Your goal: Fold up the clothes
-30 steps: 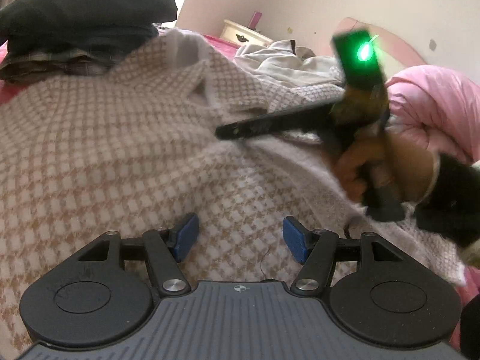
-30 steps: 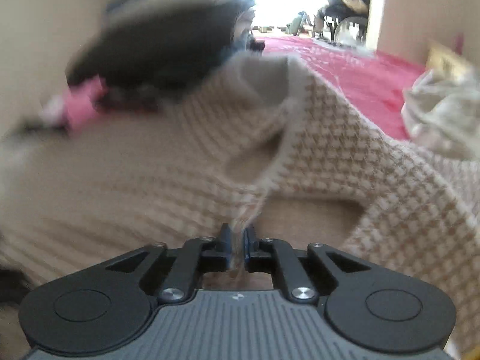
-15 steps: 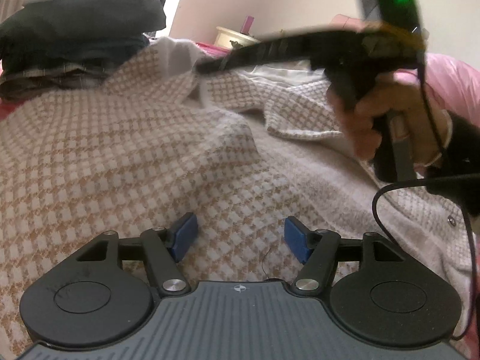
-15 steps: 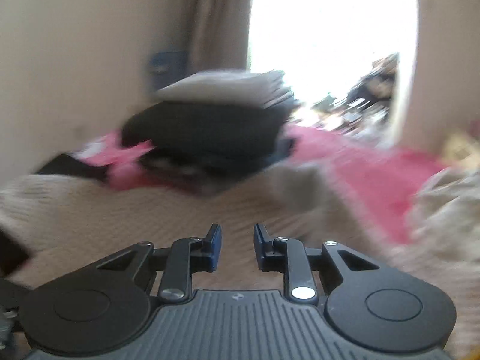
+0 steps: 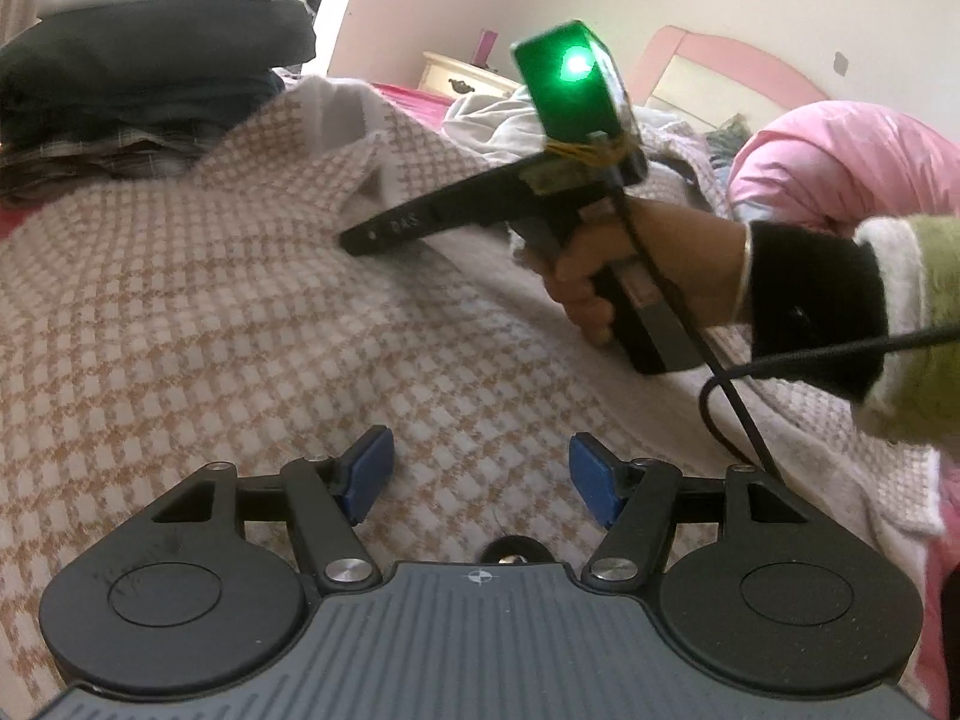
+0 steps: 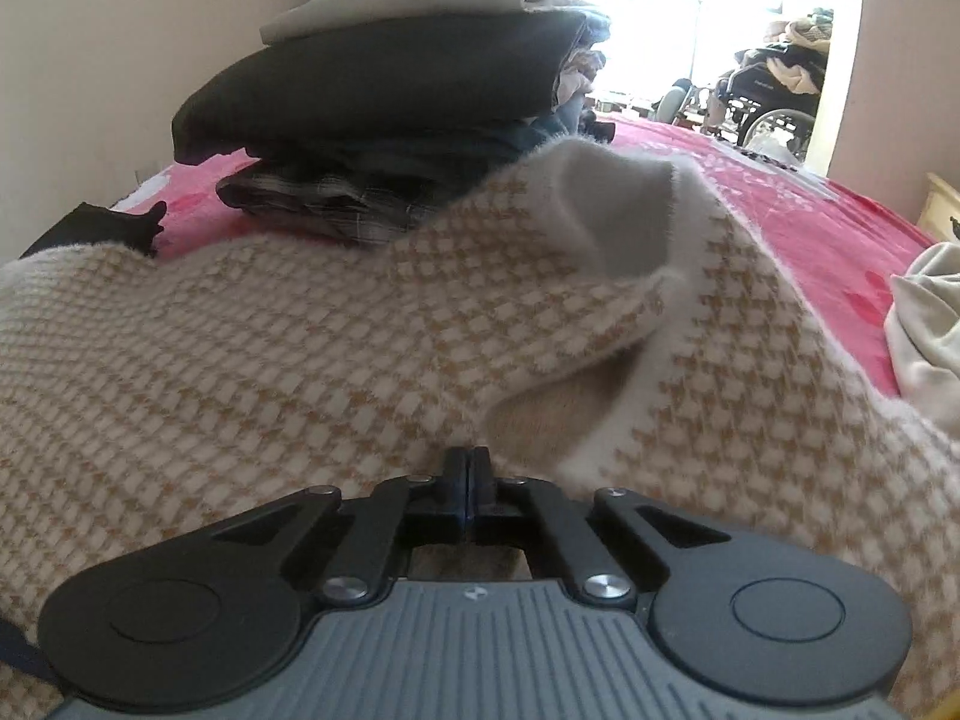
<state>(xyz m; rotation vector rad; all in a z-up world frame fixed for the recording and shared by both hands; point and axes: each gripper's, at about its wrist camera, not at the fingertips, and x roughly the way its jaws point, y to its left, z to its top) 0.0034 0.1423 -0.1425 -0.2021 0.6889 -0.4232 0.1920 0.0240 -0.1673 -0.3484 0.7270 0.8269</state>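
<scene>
A beige and white houndstooth knit sweater (image 5: 198, 324) lies spread over the red bed and fills both views (image 6: 240, 348). My left gripper (image 5: 480, 474) is open and empty, its blue pads just above the knit. My right gripper (image 6: 468, 468) is shut with nothing between the pads, its tips resting on the sweater beside a turned-up fold (image 6: 606, 228). In the left wrist view the right gripper (image 5: 354, 235) points left onto the sweater, held by a hand (image 5: 606, 282).
A stack of folded dark and pale clothes (image 6: 396, 90) stands on the bed beyond the sweater; it also shows in the left wrist view (image 5: 138, 72). A crumpled pale garment (image 5: 498, 114) and a pink jacket (image 5: 834, 162) lie right. A nightstand (image 5: 462, 75) stands behind.
The right gripper let go of the sweater edge, lifted and opened, then came back down shut onto the knit. The left gripper stayed open and barely moved.
</scene>
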